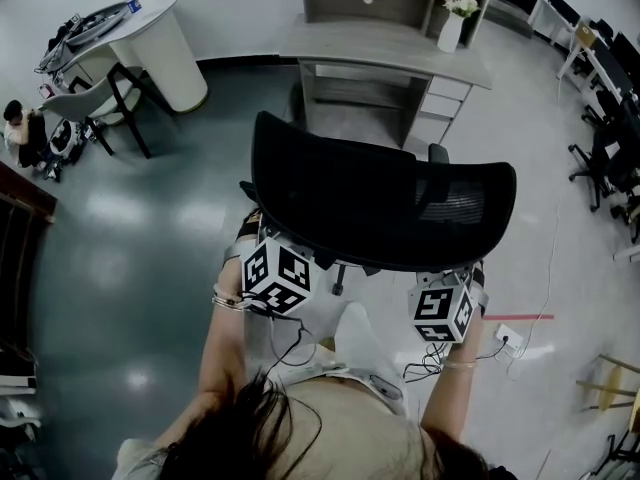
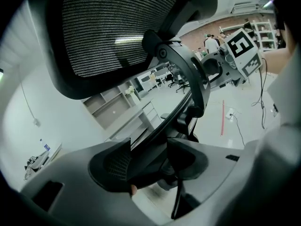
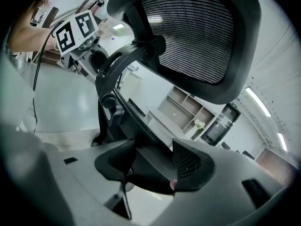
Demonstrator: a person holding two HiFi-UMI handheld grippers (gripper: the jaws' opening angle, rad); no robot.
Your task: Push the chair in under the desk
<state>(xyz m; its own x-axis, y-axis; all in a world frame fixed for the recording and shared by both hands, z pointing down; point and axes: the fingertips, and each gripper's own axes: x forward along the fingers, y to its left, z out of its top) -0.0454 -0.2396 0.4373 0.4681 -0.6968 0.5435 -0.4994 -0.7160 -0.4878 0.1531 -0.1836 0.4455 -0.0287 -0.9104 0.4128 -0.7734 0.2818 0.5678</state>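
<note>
The two fingers (image 2: 113, 166) of the left gripper (image 2: 149, 166) are closed on the dark frame edge of the chair (image 1: 380, 203) back. The right gripper (image 3: 153, 166) pinches the same frame between its two fingers (image 3: 188, 161). The one black mesh chair stands on the floor facing the one grey surface (image 1: 390, 43), near it but not under it, with one vase (image 1: 451, 30) on top

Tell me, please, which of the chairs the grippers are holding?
The black mesh-backed office chair before the grey desk: left gripper and right gripper clamp its back frame. The pale chair by the round table and black chairs far right stand alone.
</note>
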